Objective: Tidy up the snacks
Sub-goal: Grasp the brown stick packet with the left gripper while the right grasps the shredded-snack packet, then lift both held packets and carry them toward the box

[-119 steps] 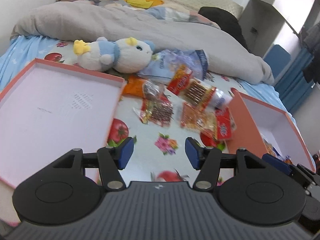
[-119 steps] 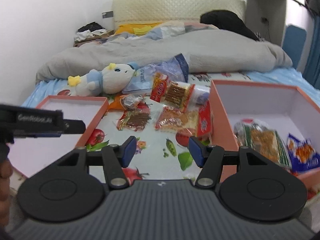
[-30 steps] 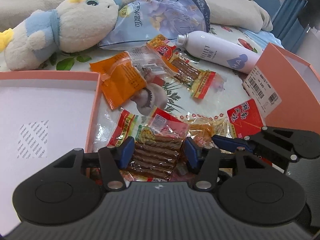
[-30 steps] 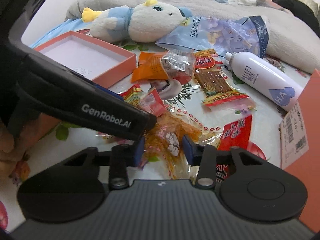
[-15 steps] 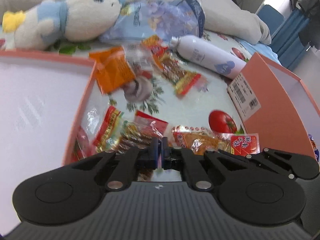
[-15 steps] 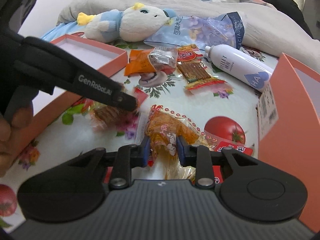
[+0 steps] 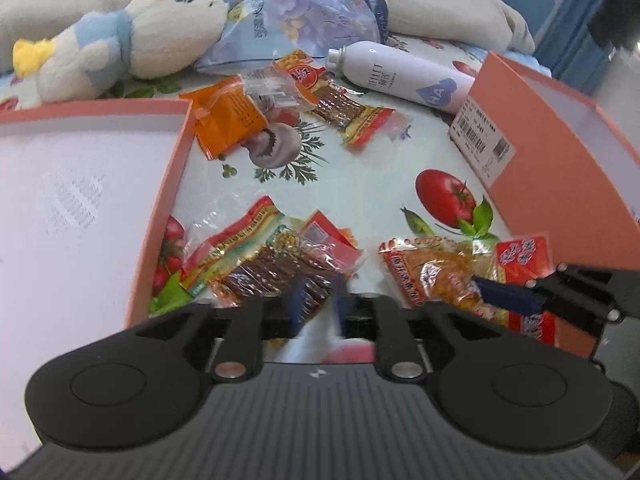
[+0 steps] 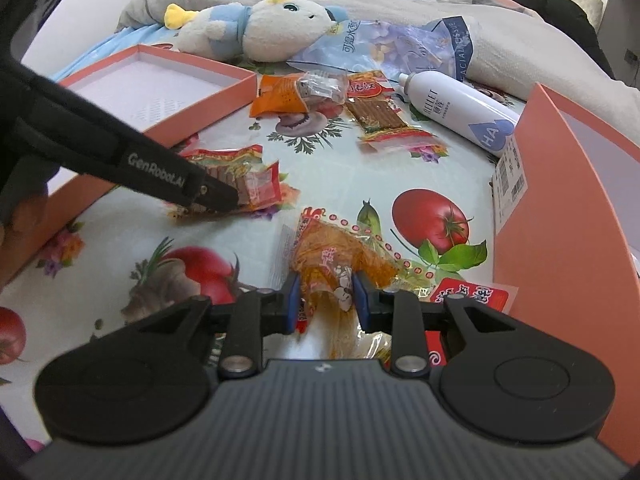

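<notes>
The right gripper [image 8: 325, 296] is squeezing the orange snack bag [image 8: 340, 256], right beside the tall box [image 8: 560, 216]. The left gripper [image 7: 316, 304] has just been opening, the brown stick snack [image 7: 276, 272] lying loose between its blurry jaws.

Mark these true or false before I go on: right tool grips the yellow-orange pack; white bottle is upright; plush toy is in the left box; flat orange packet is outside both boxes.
1. The right tool grips the yellow-orange snack pack. True: its pads press on the pack's near end.
2. The white bottle stands upright. False: it lies on its side, next to the right box.
3. The plush toy is in the left box. False: it lies on the bed beyond that box.
4. The flat orange packet is outside both boxes. True: it lies on the sheet by the left box's corner.
</notes>
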Demonstrator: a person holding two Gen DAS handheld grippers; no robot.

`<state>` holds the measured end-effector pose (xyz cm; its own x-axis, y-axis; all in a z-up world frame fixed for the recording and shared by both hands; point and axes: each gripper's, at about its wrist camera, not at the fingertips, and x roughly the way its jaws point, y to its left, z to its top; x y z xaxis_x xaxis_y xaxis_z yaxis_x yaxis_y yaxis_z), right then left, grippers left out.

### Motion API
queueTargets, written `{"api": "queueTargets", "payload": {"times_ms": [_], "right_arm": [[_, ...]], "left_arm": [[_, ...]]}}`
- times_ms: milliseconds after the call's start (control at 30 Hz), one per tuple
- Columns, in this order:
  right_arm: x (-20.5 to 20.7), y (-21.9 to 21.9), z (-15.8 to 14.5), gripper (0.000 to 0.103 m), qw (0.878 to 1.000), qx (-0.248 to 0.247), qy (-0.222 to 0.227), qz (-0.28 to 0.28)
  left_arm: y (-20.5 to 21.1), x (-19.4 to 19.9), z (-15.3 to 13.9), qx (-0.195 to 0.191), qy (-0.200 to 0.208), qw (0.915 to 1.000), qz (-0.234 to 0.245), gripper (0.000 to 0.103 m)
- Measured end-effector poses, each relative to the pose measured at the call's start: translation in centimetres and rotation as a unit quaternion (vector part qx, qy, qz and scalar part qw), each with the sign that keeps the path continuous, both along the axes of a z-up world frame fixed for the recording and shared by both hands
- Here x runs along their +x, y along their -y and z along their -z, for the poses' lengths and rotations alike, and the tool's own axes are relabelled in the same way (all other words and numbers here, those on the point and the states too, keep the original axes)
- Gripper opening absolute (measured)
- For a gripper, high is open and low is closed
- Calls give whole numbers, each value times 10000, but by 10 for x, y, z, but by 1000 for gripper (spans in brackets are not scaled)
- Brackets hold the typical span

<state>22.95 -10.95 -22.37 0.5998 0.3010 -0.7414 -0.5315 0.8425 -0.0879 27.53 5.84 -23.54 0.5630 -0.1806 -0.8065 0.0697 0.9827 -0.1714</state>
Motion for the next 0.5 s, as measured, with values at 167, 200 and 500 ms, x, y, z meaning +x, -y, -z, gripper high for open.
{"api": "queueTargets", "payload": {"times_ms": [167,200,500], "right_arm": [[0,1,0,31,10000,3,0,-96],[1,2,0,31,9999,9,-4,-105],[1,2,1,31,9999,29,-16,-120]], "left_arm": [[8,2,0,723,131,9969,274,82],[10,3,2,792,125,9961,370,82],[12,18,21,960,-39,9944,431,90]]}}
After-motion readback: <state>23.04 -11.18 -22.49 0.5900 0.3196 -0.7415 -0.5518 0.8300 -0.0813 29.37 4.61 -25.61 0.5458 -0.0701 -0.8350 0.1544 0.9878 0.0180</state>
